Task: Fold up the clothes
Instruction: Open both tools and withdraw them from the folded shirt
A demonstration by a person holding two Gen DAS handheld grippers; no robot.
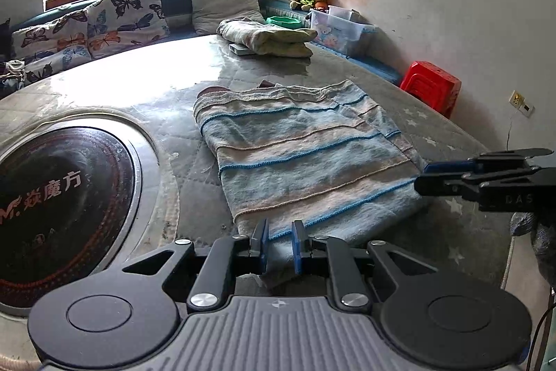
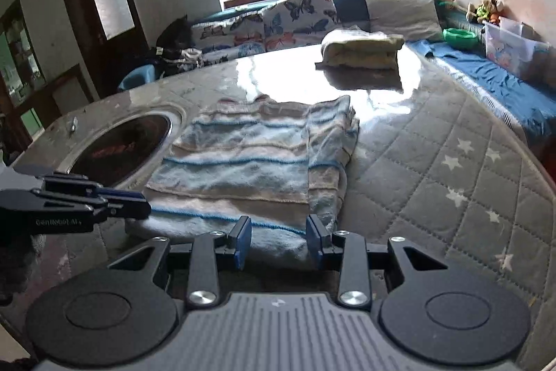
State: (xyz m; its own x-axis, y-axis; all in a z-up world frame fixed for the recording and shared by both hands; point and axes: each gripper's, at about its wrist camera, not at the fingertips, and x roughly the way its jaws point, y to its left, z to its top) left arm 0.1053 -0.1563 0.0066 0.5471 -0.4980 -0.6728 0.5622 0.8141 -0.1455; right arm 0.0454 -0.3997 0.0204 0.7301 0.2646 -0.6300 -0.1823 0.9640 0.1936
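Quilted worktop carries the striped sweater, half folded, its long axis running away from you. Both your left gripper and right gripper stand open and empty at its near hem.

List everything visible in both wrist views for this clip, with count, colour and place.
striped sweater: 1, blue-beige, folded, table centre
folded blanket: 1, cream-yellow, table's far side
round table: 1, grey quilted, starred
inset hob: 1, black, in the table
butterfly cushions: several, white, bench
green bowl: 1, bench
plastic box: 1, clear, bench
red stool: 1, by wall
left gripper: open, sweater's near edge
right gripper: open, sweater's near edge
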